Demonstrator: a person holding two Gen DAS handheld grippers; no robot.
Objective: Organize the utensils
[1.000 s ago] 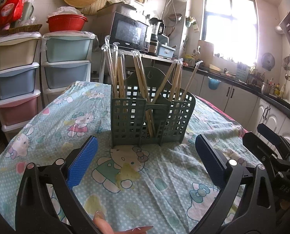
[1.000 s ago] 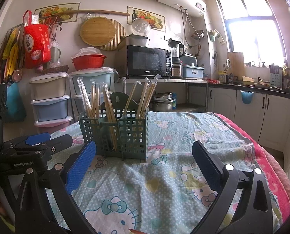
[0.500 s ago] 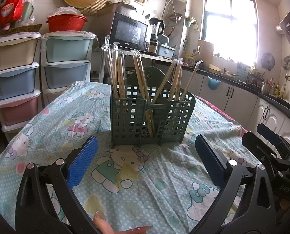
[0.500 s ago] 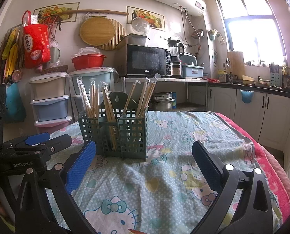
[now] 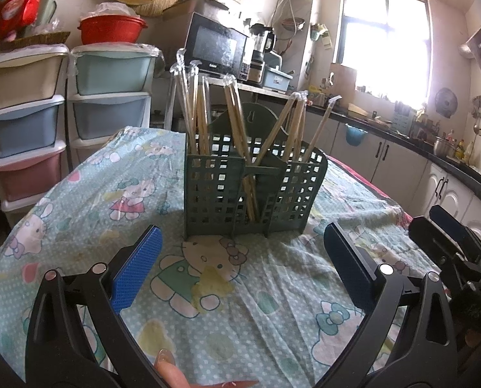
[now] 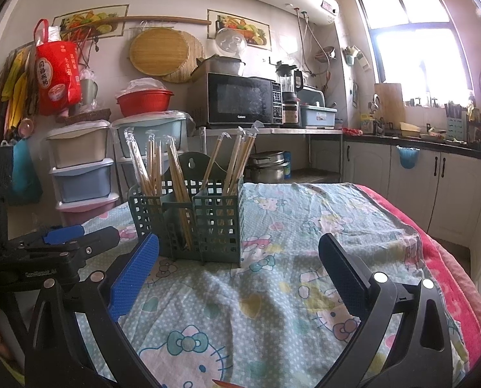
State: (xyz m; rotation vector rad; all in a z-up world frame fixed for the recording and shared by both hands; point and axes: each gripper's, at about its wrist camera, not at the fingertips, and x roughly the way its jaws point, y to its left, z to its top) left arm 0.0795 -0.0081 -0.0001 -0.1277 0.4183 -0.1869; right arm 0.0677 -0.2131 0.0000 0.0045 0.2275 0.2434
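A dark green lattice utensil holder (image 5: 250,194) (image 6: 192,220) stands upright on the cartoon-print tablecloth (image 5: 208,291) (image 6: 272,291). Several wrapped wooden chopsticks (image 5: 198,110) (image 6: 162,168) lean in its compartments. My left gripper (image 5: 240,271) is open, a short way in front of the holder, with nothing between its blue pads. My right gripper (image 6: 238,273) is open too, nearer the table's right side, and holds nothing. Each gripper shows in the other's view: the right one (image 5: 456,249) at the right edge, the left one (image 6: 56,245) at the left edge.
Stacked plastic drawers (image 5: 27,123) (image 6: 82,168) stand behind the table at left. A microwave (image 6: 240,100) sits on a shelf behind the holder. Kitchen cabinets and a counter (image 6: 434,174) run along the right. A red cloth (image 6: 453,278) edges the table's right side.
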